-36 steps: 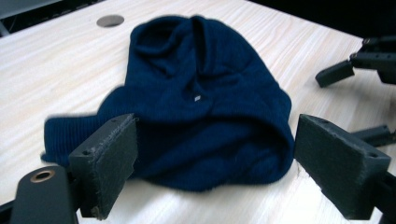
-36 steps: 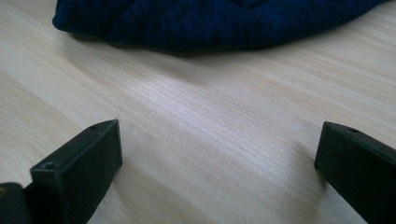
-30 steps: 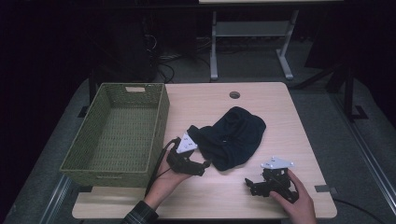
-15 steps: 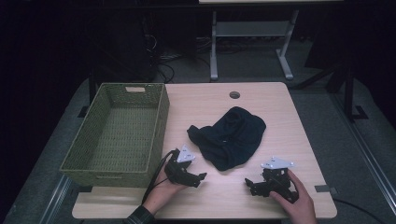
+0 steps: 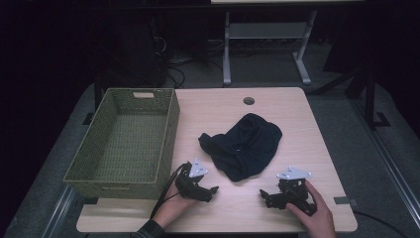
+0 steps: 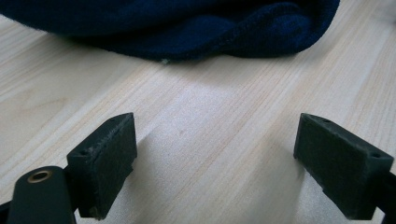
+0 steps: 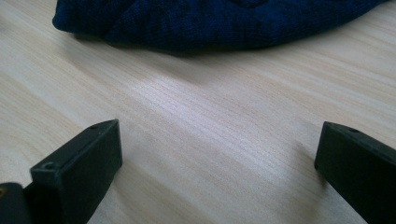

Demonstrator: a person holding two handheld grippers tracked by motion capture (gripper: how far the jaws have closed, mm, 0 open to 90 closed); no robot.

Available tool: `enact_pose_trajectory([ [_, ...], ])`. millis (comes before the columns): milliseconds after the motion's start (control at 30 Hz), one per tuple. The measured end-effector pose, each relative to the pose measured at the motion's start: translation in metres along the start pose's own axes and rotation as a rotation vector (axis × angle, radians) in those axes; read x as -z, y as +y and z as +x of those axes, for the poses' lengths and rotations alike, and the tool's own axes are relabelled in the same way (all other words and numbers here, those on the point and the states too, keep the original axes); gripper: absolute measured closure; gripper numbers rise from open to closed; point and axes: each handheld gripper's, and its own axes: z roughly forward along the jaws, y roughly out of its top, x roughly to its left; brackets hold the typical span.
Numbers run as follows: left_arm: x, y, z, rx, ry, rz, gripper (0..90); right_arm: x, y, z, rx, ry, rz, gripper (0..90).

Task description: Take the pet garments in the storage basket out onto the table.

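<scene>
**Both claws spread, dark cloth between and beyond them**

While the crumpled navy cloth [image 5: 243, 147] lies near the middle of the wooden surface [image 5: 297, 106], the left claw [image 5: 212, 190] rests low on the wood just short of its near edge, jaws spread wide with nothing between. Well apart, the right claw [image 5: 263, 196] sits likewise spread. A woven green basket [image 5: 74, 168] stands at the left, beside the left claw.

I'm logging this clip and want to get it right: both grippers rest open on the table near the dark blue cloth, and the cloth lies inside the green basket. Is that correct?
Not quite. The dark blue cloth lies on the bare table, to the right of the green basket, which holds nothing, as the high view shows. The rest stands: the left gripper and right gripper rest open on the table near the cloth.
</scene>
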Motion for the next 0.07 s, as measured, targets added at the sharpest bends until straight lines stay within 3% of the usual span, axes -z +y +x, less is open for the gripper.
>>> enact_pose_trajectory([
  [67,-0.0002,-0.0001,-0.0002,0.000,0.002,-0.003,12.5,0.0000,0.0000,0.0000,0.000,0.000,0.000,0.4],
])
